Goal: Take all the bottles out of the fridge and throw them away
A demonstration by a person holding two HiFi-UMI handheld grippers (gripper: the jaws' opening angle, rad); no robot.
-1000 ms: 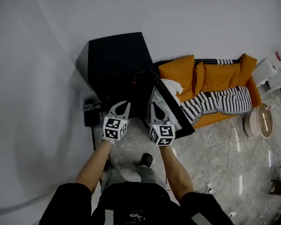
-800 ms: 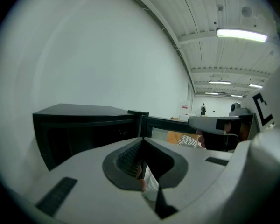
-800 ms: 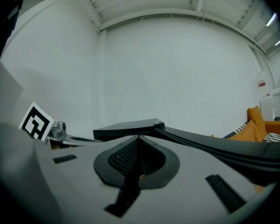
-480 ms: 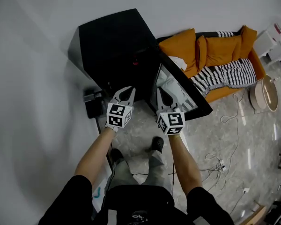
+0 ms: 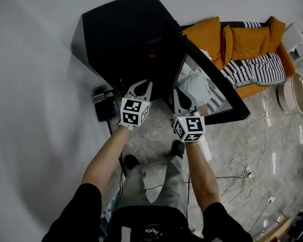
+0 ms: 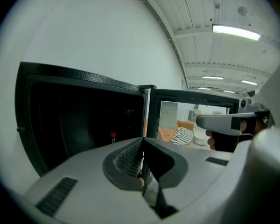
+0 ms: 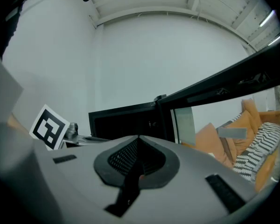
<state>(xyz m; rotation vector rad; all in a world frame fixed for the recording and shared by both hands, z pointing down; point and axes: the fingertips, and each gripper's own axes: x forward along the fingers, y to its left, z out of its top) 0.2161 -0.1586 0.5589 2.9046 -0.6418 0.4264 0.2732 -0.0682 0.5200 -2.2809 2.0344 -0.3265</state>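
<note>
Black fridge [image 5: 121, 34], door [image 5: 218, 79] swung open, just ahead of left tongs [image 5: 143, 86] and right tongs [image 5: 182, 98], both closed and empty

The person wears a black short-sleeved shirt [image 5: 88, 205], grey trousers [image 5: 151, 188], dark shoes [image 5: 178, 147].

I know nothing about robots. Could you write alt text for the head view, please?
Seen from above, a person points the left gripper and right gripper, both shut and empty, at a black fridge whose glass door stands open. An orange sofa stands beyond the door.
</note>
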